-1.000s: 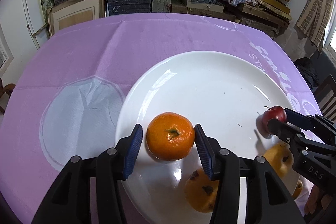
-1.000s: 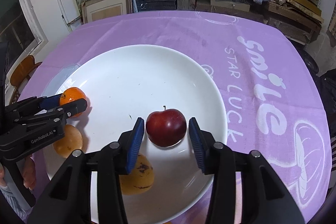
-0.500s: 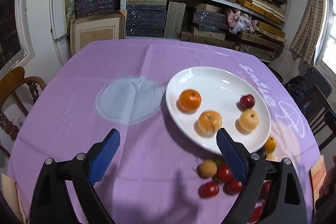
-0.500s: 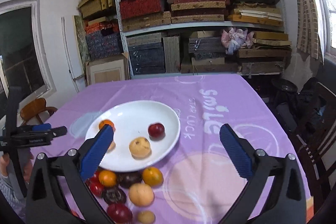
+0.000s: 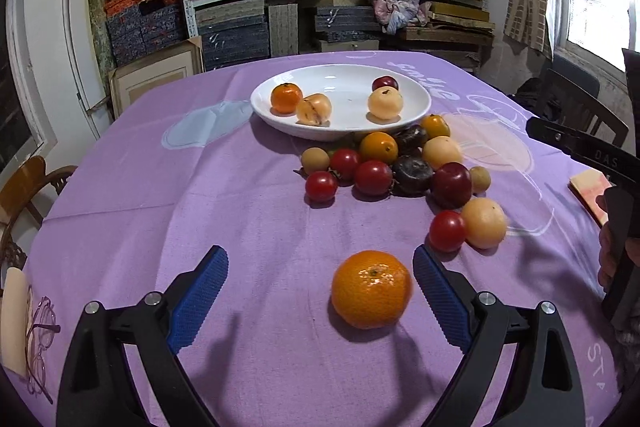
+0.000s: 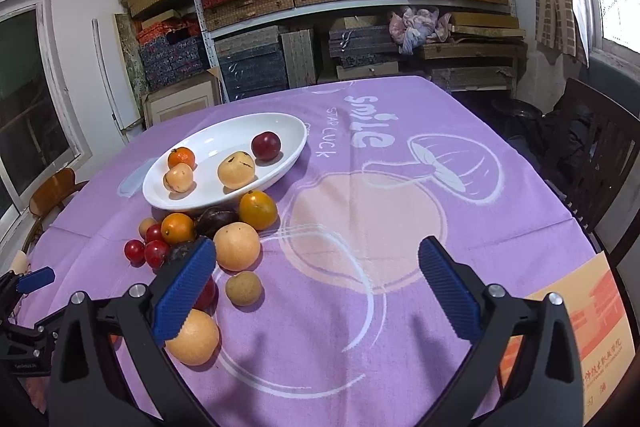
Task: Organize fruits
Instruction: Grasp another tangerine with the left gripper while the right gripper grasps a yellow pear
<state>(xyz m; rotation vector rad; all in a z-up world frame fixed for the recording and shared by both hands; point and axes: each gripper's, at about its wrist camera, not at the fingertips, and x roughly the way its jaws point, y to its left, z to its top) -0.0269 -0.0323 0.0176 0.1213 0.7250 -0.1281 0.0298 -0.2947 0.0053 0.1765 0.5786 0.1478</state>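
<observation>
Fruits lie in two groups on the purple worktop [image 5: 200,211]: four sit in the white plate [image 5: 340,125] at 12 o'clock from the left tool, and a loose heap [image 5: 384,167] rests just in front of the plate, touching its near rim. Going left to right, the left tool [image 5: 320,291] has its blue pads spread wide and grips nothing. A lone mandarin [image 5: 371,289] sits on the cloth between them, off-centre toward the right pad and nearly touching it. That is the relation the next move seems to turn on: the mandarin is at about 1 o'clock from the tool's midline, close in, round with no long axis to favour, so a small shift right before closing would likely centre it. The left tool is clearly the nearer one to it. A red tomato [image 5: 447,230] and a pale round fruit [image 5: 485,222] lie just beyond the right pad and could be nudged. The right tool [image 6: 316,291] is also wide open and empty, over bare cloth, with a pale fruit [image 6: 193,338] beside its left pad at 9 o'clock and a small brown one [image 6: 243,287] at 11 o'clock. Compared with a second ago, both tools have let go of the orange and red fruits they had bracketed in the plate, have pulled well back, and have opened fully; the left one has dropped toward the mandarin.
</observation>
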